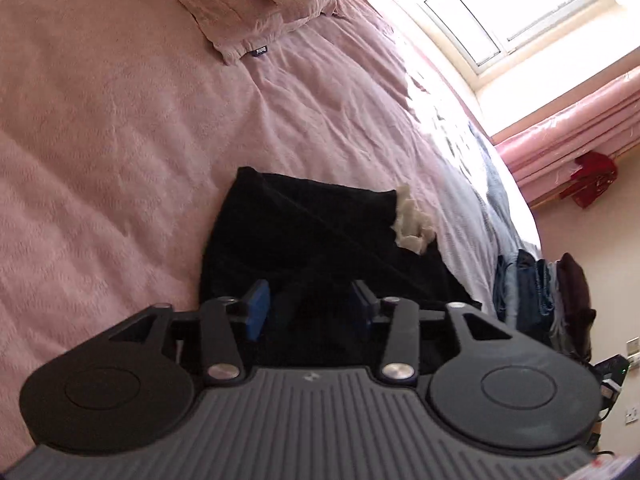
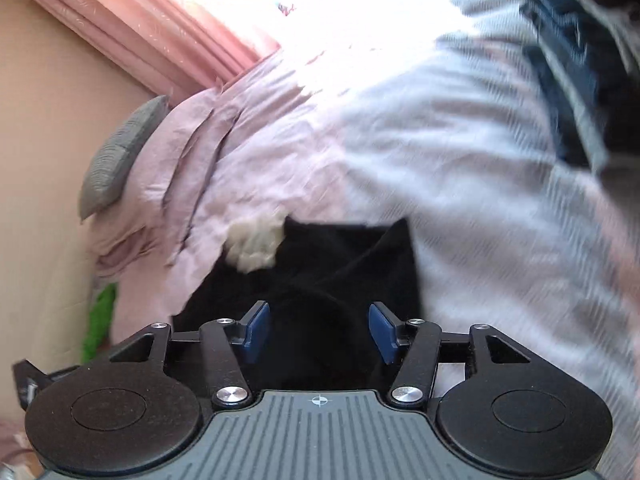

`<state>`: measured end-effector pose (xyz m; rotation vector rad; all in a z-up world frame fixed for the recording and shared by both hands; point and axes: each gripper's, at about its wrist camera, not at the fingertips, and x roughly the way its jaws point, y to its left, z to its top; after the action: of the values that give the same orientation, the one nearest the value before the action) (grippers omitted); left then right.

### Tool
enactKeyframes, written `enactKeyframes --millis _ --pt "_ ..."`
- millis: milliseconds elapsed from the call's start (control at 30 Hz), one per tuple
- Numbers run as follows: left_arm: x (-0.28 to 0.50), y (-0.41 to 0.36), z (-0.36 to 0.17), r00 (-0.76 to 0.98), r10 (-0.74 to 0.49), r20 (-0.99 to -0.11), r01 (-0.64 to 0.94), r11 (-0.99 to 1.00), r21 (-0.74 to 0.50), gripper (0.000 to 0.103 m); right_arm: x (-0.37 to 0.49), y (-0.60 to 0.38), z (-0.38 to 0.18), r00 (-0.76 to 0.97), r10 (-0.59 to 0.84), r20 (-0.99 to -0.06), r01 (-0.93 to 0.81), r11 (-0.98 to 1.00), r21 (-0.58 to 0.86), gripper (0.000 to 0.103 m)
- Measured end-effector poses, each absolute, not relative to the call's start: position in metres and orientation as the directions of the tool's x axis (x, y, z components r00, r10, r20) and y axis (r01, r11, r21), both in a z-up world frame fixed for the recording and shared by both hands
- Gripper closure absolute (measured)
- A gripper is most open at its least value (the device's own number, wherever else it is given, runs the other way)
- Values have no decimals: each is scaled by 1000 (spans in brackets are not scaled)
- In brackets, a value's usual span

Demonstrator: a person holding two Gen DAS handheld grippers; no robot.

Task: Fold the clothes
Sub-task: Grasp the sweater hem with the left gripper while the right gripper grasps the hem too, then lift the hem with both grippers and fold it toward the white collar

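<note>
Black garment (image 1: 320,236) lay folded into a compact shape on the pink bed (image 1: 120,160), fold looking done; both left hand-held gripper (image 1: 310,312) and right hand-held gripper (image 2: 318,330) were released, empty; a pink garment (image 1: 248,8) farther up remained.

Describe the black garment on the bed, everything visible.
The black garment is dark, soft-looking cloth, folded into a rough rectangle with diagonal creases. It lies flat on the pink bedspread. A small cream wad of cloth sits at one far corner. Both grippers hang above its near edge, jaws apart, not gripping it.
</note>
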<state>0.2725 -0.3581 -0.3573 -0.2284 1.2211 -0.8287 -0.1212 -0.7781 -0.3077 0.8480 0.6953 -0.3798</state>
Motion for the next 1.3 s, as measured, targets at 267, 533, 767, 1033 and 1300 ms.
enactKeyframes --millis 267,533,767,1033,1300 --pt "260 -389 -377 65 -622 -780 704 583 -406 40 -79 -750 -361 617 -32 -787 476 811 340 50" --pt "241 -437 -414 6 -534 -845 862 432 -267 73 -37 -754 -387 610 -37 -792 409 870 274 51" --pt "239 -426 -400 101 -584 -806 857 463 -228 99 -40 -733 -366 638 -46 -769 312 928 203 102" --pt "270 -450 -371 300 -637 -710 831 540 -133 100 -15 -764 -334 711 -223 -667 403 906 128 102" --pt "294 -494 -388 334 -593 -733 837 544 -59 99 7 -792 -359 684 -248 -686 462 875 145 102"
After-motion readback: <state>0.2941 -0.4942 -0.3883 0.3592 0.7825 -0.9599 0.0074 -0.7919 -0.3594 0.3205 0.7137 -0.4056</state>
